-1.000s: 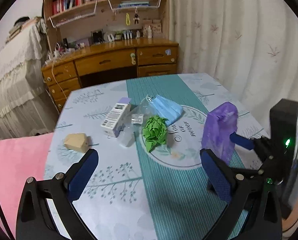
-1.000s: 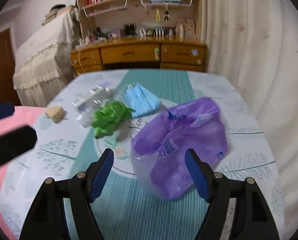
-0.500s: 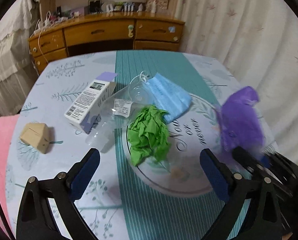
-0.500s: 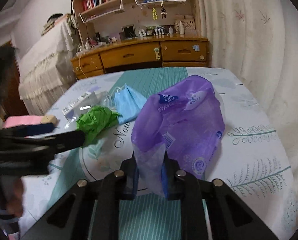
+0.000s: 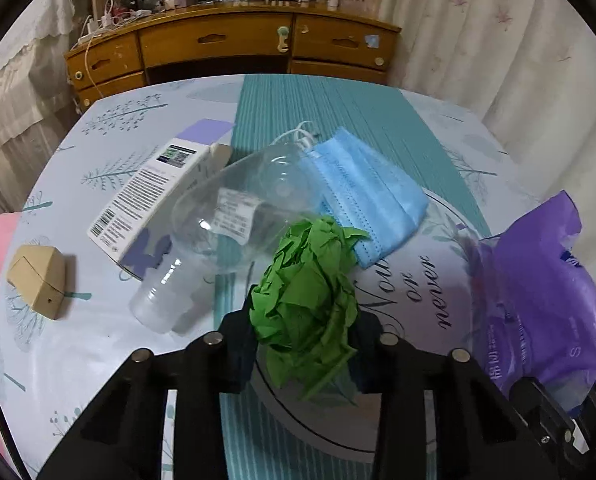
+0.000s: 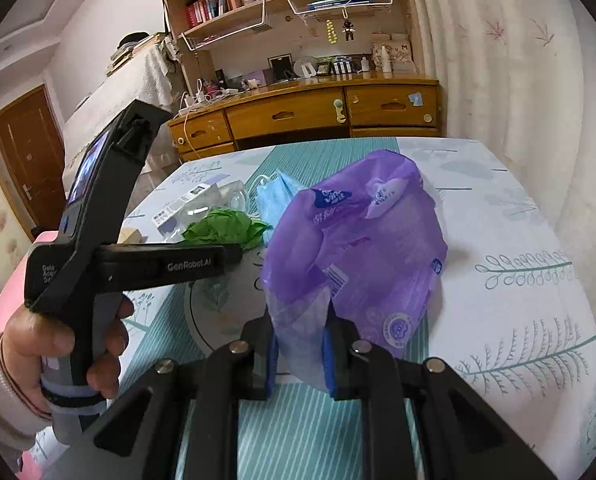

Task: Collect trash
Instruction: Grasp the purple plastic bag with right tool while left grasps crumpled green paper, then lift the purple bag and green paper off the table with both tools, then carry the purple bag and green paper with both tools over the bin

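**Paper and bag both gripped**

Left gripper at lower centre of the left view, closed on green paper, crumpled wad pinched between both fingers. Same gripper at left of the right view, held in a hand at lower left, fingers reaching the green wad.

Right gripper at lower centre of the right view, clamped on the near edge of a purple bag, bag bulging up and away from the fingers over the bench. Bag also at right edge of the left view, just right of the paper.

Beyond the paper, toward mid-frame in the left view: clear bottle lying on its side, touching the wad; blue mask to the upper right, edge tucked under the paper; white box to the upper left, against the bottle. Tan box alone at left edge, well apart from the rest.

Wooden desk across the top of the frame, behind the bench.
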The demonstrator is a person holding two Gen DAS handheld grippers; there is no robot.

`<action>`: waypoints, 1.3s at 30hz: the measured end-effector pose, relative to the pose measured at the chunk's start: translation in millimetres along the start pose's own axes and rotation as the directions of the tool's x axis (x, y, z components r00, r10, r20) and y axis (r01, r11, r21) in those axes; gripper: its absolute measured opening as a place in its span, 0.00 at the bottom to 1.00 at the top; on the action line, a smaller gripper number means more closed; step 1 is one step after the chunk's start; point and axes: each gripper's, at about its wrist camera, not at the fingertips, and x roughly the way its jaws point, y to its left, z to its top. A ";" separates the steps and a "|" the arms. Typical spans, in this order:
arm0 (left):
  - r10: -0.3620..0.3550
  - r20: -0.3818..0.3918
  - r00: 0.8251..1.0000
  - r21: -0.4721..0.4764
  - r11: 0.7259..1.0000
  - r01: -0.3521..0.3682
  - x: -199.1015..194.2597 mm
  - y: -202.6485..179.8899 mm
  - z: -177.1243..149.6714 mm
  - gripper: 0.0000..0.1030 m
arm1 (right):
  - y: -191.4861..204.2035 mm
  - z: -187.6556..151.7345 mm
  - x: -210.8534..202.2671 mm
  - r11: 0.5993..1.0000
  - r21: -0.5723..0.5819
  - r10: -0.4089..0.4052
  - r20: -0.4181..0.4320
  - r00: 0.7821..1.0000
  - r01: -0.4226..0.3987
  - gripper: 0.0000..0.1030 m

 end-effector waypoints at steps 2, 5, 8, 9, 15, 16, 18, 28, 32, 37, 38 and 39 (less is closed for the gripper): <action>0.011 0.026 1.000 0.017 1.000 -0.011 -8.5 -3.4 -4.9 0.29 | -0.9 -1.8 -5.0 1.000 0.005 0.011 0.001 1.000 -0.011 0.16; 0.010 0.052 0.999 0.035 0.999 -0.012 -29.1 -7.3 -12.5 0.29 | -3.5 -3.4 -15.6 1.000 0.019 0.022 0.009 1.000 -0.022 0.15; -0.001 0.074 0.997 0.051 0.999 -0.002 -58.9 -10.4 -22.5 0.29 | -2.2 -2.9 -32.8 0.999 0.016 0.035 0.025 0.999 -0.035 0.11; -0.003 0.082 0.997 0.056 0.998 -0.001 -68.1 -11.7 -25.0 0.29 | 0.1 -3.1 -41.7 0.999 0.012 0.039 0.034 0.999 -0.039 0.11; -0.006 0.144 0.990 0.119 0.993 -0.011 -148.1 -22.7 -65.1 0.29 | 21.9 -11.8 -103.0 0.996 -0.004 0.085 0.086 0.993 -0.085 0.10; -0.009 0.149 0.989 0.124 0.992 -0.009 -160.6 -23.7 -73.8 0.29 | 26.0 -14.4 -111.3 0.996 -0.006 0.095 0.089 0.992 -0.094 0.10; -0.017 0.153 0.988 0.133 0.991 -0.003 -182.9 -23.9 -91.1 0.29 | 40.9 -23.4 -136.7 0.993 -0.024 0.116 0.101 0.988 -0.115 0.10; -0.019 0.196 0.980 0.139 0.990 -0.009 -267.9 -19.8 -193.5 0.29 | 101.9 -83.5 -229.0 0.971 -0.111 0.226 0.119 0.967 -0.213 0.10; -0.029 0.182 0.983 0.123 0.992 0.007 -283.8 -11.2 -242.4 0.29 | 118.4 -114.8 -248.5 0.959 -0.145 0.258 0.091 0.962 -0.243 0.10; -0.036 0.148 0.988 0.111 0.994 0.020 -279.6 -7.3 -298.0 0.29 | 130.3 -162.2 -260.3 0.948 -0.170 0.279 0.032 0.960 -0.270 0.10; -0.028 0.144 0.989 0.119 0.993 0.011 -276.2 -8.4 -313.3 0.29 | 131.3 -174.2 -260.1 0.945 -0.172 0.284 0.013 0.959 -0.278 0.10; -0.025 0.140 0.990 0.126 0.992 0.007 -272.7 -9.1 -323.6 0.29 | 131.5 -182.2 -259.3 0.944 -0.172 0.285 0.001 0.958 -0.281 0.10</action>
